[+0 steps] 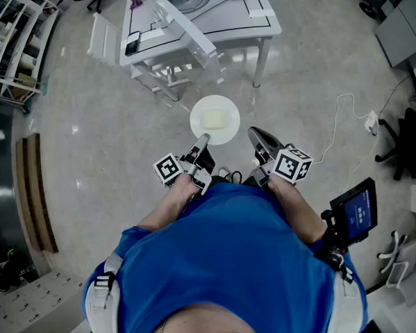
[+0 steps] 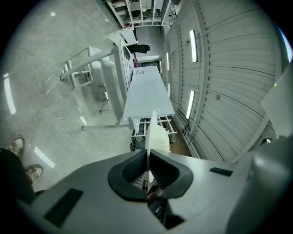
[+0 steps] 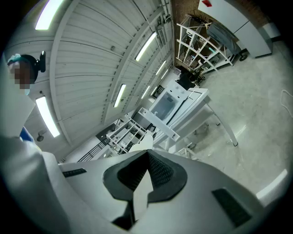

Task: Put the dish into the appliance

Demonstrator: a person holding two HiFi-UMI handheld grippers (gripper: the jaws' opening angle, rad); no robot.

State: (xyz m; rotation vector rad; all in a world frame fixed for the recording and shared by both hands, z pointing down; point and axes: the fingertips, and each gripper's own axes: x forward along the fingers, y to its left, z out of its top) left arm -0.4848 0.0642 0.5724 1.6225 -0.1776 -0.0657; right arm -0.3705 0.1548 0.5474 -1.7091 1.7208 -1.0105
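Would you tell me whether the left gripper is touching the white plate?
Touching: the left gripper view shows the left gripper clamped on the white plate, fingers against its rim.

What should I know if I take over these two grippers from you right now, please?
Left gripper: shut on the rim of the white plate, held level; a pale square piece lies on it.
Right gripper: jaws look shut, empty, beside the plate.
Appliance: seemingly the white box on the table ahead, not reached.
Done: plate picked up. Left: carry it over, put it in.
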